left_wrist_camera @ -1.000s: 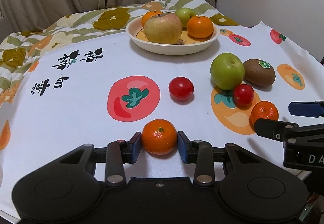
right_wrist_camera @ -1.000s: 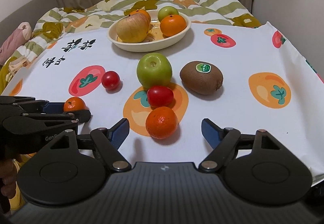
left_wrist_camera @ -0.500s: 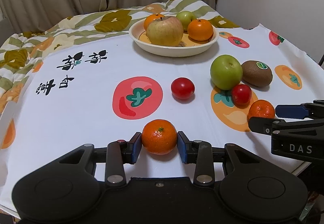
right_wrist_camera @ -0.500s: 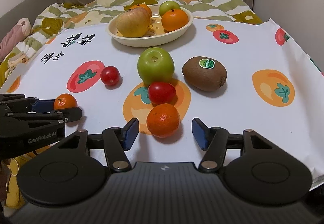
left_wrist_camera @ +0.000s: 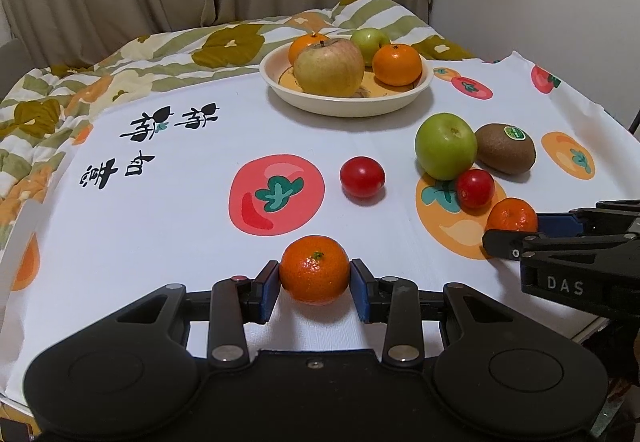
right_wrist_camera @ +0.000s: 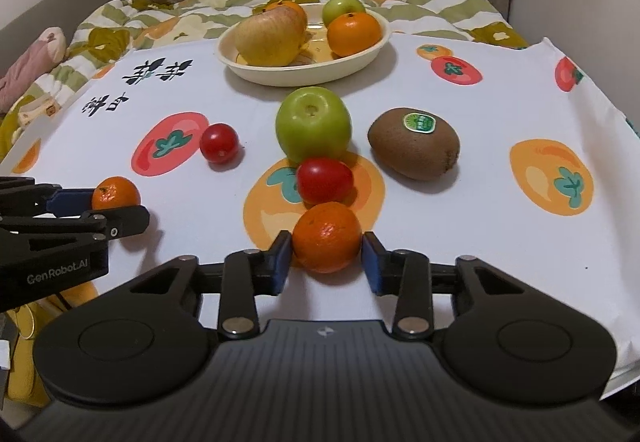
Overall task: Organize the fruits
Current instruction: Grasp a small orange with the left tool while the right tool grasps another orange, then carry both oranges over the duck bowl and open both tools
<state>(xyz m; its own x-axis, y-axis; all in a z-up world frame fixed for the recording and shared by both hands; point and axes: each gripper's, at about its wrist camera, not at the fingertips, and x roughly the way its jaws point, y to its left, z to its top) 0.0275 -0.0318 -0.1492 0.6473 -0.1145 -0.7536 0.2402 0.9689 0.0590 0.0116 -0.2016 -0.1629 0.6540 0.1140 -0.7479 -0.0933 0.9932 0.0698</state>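
A tangerine (left_wrist_camera: 314, 269) sits clamped in each hand-held gripper (left_wrist_camera: 314, 284), touching both pads.

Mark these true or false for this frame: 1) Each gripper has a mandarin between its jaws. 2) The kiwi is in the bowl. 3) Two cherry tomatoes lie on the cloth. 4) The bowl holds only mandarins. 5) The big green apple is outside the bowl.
1) True: the left gripper is closed on one mandarin, the right gripper on the other mandarin.
2) False: the kiwi lies on the cloth, beside the big green apple.
3) True: one tomato and another tomato.
4) False: the bowl also holds a yellowish apple and a small green apple.
5) True.
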